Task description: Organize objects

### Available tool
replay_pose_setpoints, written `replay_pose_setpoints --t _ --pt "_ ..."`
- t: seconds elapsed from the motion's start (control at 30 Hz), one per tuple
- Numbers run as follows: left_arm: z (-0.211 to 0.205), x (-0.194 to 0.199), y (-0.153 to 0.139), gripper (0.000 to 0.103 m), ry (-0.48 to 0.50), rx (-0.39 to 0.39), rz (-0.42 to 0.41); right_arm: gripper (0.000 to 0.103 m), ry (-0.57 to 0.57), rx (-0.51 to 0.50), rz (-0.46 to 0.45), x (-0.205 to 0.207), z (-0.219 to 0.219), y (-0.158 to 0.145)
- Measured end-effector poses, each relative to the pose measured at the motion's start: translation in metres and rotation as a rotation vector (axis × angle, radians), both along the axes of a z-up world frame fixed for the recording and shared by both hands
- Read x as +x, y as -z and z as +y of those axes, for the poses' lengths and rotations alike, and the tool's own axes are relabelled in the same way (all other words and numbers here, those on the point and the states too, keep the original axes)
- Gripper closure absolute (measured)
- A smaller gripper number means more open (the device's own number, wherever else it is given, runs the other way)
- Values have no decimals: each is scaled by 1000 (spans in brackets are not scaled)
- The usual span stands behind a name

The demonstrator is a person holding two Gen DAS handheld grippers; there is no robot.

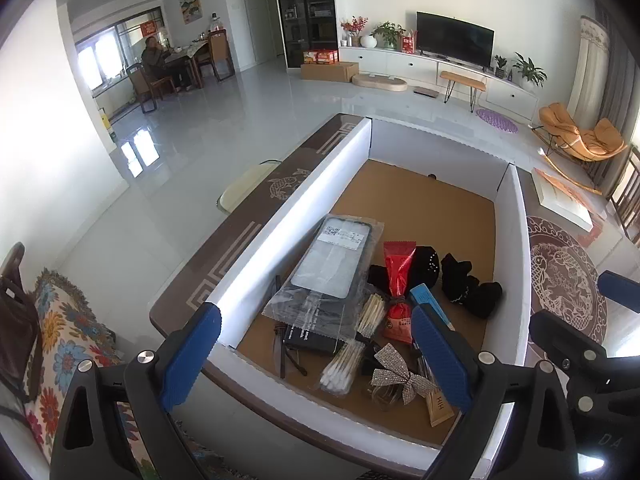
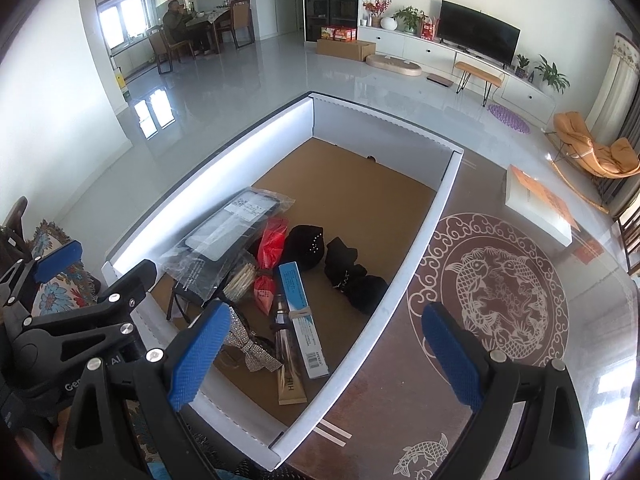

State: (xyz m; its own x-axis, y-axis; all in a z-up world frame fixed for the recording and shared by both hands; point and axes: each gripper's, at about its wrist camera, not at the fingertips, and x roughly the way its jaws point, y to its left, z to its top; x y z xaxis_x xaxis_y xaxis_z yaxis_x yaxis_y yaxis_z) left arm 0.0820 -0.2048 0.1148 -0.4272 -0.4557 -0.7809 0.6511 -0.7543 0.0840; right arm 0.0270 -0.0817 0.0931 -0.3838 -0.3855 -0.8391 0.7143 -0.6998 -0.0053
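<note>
A white-walled box (image 1: pixel 516 248) with a brown cardboard floor sits on the dark patterned tabletop (image 2: pixel 500 280), and every loose item lies inside it, bunched toward its near end. Against the box's left wall rests a phone case in a clear bag (image 1: pixel 332 264); just beside it toward the box's middle are a bundle of wooden sticks (image 1: pixel 372 314) and, nearer the front wall, a pack of cotton swabs (image 1: pixel 344 366). A red wrapped packet (image 1: pixel 398 276) lies at the box's centre, touching a black studded cloth (image 2: pixel 308 246), with a second black fabric piece (image 2: pixel 352 280) closer to the box's right wall. A long blue-and-white carton (image 2: pixel 302 320) and a tan tube (image 2: pixel 290 380) lie side by side near the front wall, next to a sparkly silver bow (image 1: pixel 394 380). The left gripper (image 1: pixel 316 356) hangs above the box's front-left corner, fingers spread wide and empty. The right gripper (image 2: pixel 324 354) straddles the box's right wall, fingers likewise apart, holding nothing. A white book (image 2: pixel 536 204) lies on the tabletop well right of the box.
</note>
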Motion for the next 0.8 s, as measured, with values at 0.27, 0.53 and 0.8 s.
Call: replay_pose_setpoints --t 0.27,0.53,0.8 --pt "-1 1 0 6 -5 -16 -2 6 9 19 4 0 0 3" --pt "-3 1 -1 6 -11 -23 0 6 18 30 18 0 -1 0" --pt "-4 2 -3 6 -11 -23 4 6 15 32 15 0 -1 -1"
